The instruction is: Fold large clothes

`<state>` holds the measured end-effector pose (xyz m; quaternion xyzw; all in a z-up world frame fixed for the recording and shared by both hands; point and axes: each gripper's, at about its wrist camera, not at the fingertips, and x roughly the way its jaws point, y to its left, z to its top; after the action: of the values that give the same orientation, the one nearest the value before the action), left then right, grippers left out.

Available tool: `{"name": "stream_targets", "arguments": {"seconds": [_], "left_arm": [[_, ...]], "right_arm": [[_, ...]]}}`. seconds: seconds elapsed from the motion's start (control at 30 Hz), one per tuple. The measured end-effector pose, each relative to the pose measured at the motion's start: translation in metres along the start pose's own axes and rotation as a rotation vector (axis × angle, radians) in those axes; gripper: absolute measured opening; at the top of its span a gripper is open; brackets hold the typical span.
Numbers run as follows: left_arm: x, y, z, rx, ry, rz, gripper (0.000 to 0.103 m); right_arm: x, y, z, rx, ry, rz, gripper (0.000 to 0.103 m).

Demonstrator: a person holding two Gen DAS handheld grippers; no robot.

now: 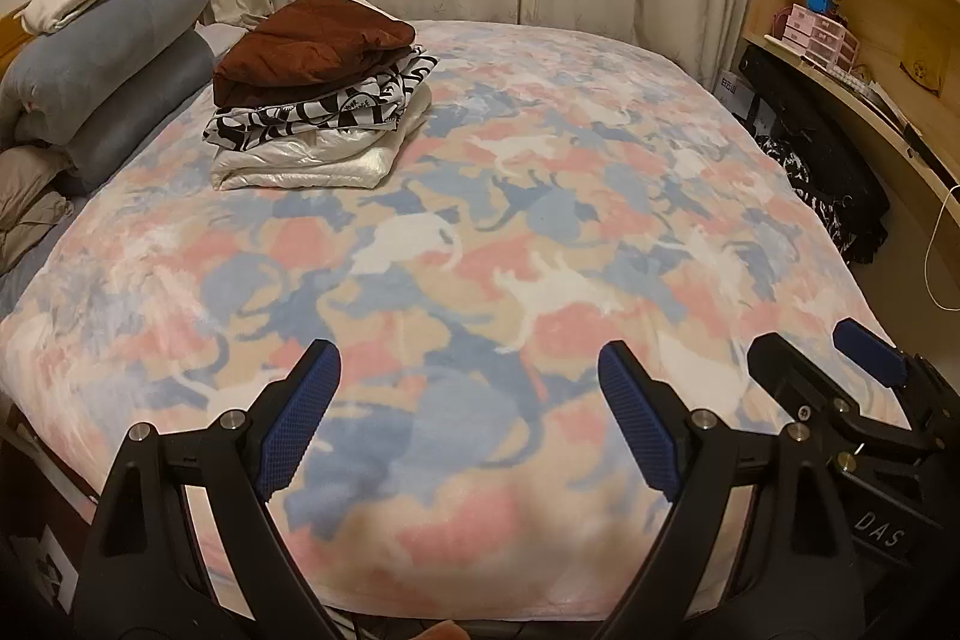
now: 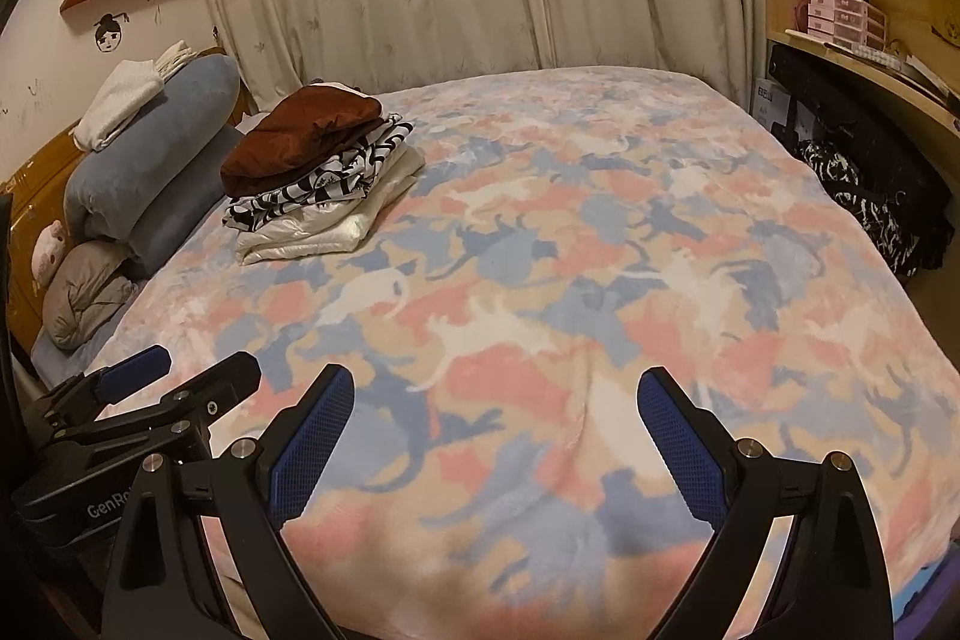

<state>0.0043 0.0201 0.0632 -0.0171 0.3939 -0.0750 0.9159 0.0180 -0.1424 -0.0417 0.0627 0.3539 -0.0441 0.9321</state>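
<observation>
The blanket [image 1: 480, 232] has pink, blue, cream and white cats. The folded pile holds a brown garment [image 1: 312, 46], a black-and-white print [image 1: 324, 112] and a white one [image 1: 300, 166].

Both fisheye views look from foot edge of bed with pastel cat-print fleece blanket [image 1: 480, 232] [image 2: 540, 280], low and near, facing curtains. Left view sits leftward of right view. Shared: whole blanket, each other's gripper.

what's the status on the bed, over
Left claw open, right claw open, both empty over the blanket. Folded stack far left, brown on top. Nothing in the way.
</observation>
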Motion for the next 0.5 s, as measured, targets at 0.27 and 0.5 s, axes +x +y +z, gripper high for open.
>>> {"name": "stream_targets", "arguments": {"seconds": [0.27,0.5], "left_arm": [[0.0022,0.0012,-0.0009,-0.002,0.006,0.004,0.086],[0.0063,-0.0003,-0.0038,-0.002,0.014,0.013,0.086]], "right_arm": [[0.0002,-0.0003,-0.0007,0.001,0.002,0.001,0.097],[-0.0009,0.0006,-0.0017,0.001,0.007,0.001,0.097]]}}
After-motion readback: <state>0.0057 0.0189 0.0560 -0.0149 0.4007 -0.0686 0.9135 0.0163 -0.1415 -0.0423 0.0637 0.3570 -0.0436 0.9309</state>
